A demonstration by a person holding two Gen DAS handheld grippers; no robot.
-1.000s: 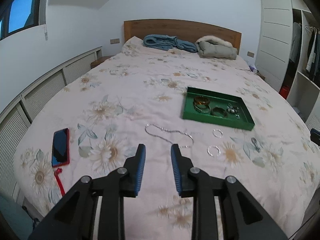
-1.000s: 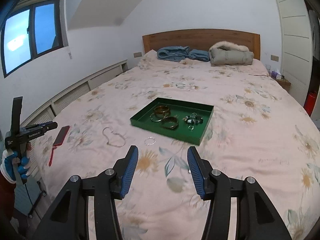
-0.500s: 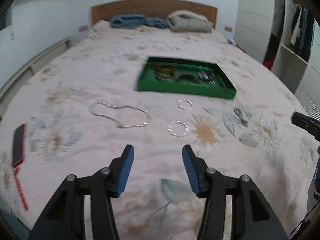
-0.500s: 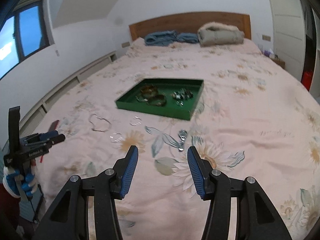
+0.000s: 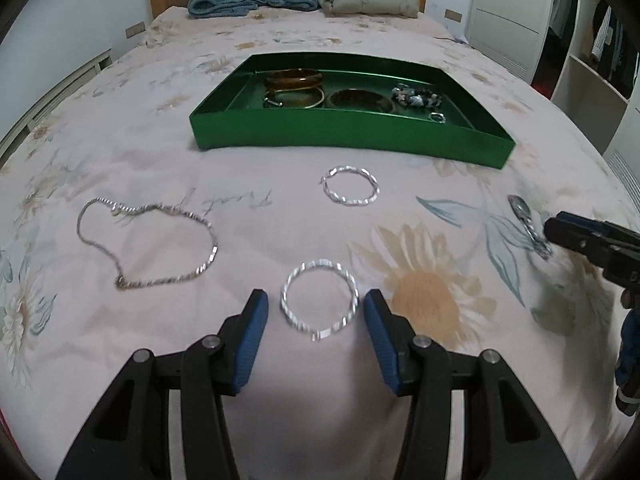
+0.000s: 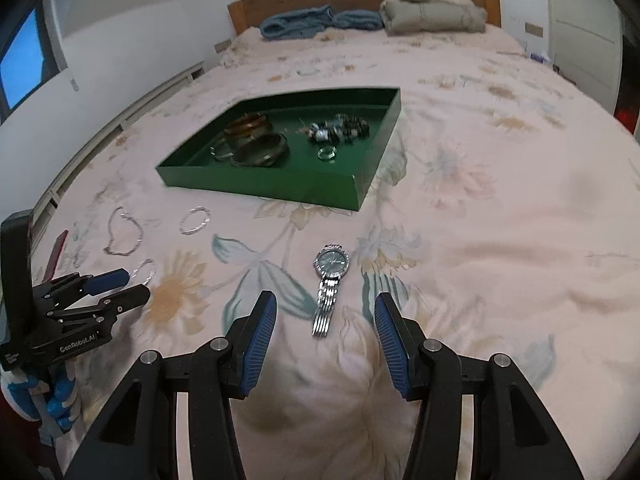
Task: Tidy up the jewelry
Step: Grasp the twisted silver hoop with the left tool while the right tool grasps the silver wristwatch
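Between our left gripper (image 5: 316, 312) fingers lies the nearer twisted silver bangle (image 5: 319, 305), flat on the floral bedspread (image 5: 440, 208). Its ring sits dead ahead at 12 o'clock, bracketed by the two blue pads (image 5: 252, 332), which stand wide apart and touch nothing. Being round, the bangle has no long axis to line up with; what matters, we judge, is that one finger ends up inside the ring or both close across one side of the rim.

At 12 o'clock from our right gripper (image 6: 324, 320) lies the silver wristwatch (image 6: 329, 286), its dial at the far end and its metal strap running back toward us, so its long axis points along the fingers, tilted slightly toward 1 o'clock. These fingers are also spread wide, with the strap's near end just between the tips. We judge a closing move here would pinch across the narrow strap, which suits it well.

Farther out, a second twisted bangle (image 5: 352, 191) lies at 12 o'clock from the left gripper, near the front wall of the green tray (image 5: 352, 136), and a silver chain necklace (image 5: 148, 248) lies looped at 10 o'clock. The tray, already holding amber bangles (image 5: 294, 80) and a beaded bracelet (image 5: 416, 98), sits at 12 o'clock from the left gripper and at 11 o'clock from the right.
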